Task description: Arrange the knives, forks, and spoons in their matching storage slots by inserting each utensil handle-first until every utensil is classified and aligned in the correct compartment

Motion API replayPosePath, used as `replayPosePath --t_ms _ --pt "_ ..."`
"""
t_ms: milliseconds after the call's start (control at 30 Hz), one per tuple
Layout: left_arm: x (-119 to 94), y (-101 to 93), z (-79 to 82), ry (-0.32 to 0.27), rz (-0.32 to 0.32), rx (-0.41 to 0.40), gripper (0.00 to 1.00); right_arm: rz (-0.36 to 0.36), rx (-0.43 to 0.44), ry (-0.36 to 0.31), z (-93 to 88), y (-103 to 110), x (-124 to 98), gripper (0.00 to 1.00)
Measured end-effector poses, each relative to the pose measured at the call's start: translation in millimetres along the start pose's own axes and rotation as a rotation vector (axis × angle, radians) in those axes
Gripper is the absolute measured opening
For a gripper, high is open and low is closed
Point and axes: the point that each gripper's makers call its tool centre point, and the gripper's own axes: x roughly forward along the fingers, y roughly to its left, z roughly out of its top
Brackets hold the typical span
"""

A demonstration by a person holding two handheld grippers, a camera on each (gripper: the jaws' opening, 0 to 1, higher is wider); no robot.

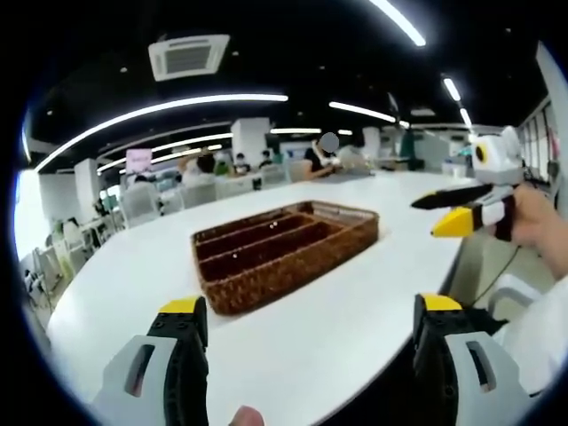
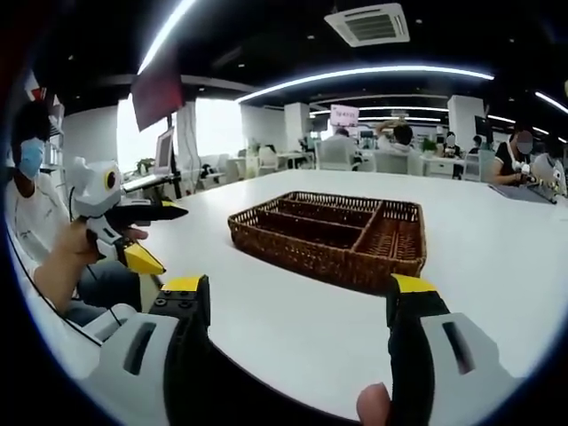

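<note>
Both grippers stand with jaws spread wide and nothing between them: from the left gripper (image 1: 311, 319) I look along two grey jaws tipped with yellow pads, and the right gripper (image 2: 297, 297) shows me the same pair. I count one woven basket (image 1: 286, 251) on the white table (image 1: 373, 293), well ahead of both sets of jaws and touched by neither. It is brown wicker, rectangular and shallow, split by woven dividers into three long slots and one short cross compartment at the end; I see no utensils in it. In the right gripper view the basket (image 2: 333, 232) sits ahead between my jaws, and the left gripper (image 2: 146, 235) comes in from the left, held up off the table edge in a hand (image 2: 67, 266), jaws parted. In the left gripper view the right gripper (image 1: 453, 211) hangs likewise at the table's far edge, its black and yellow jaws apart. Several people sit at desks in the background under long ceiling light strips.
</note>
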Motion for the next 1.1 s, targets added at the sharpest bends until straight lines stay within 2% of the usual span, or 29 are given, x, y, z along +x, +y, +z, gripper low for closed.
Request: replayPosePath --t_ms 400,567,1100 --pt "1.3 -4.5 6.9 0.0 -0.004 0.015 0.96 -0.047 -0.019 0.012 3.6 -5.1 -0.8 0.85" --pt "1.8 -2.1 3.8 0.019 0.009 0.015 0.96 -0.044 -0.022 0.024 1.4 -3.2 0.4 0.85" --pt "3.4 -1.9 2.3 0.025 0.014 0.012 0.96 -0.04 -0.01 0.031 -1.3 -0.2 0.7 0.84"
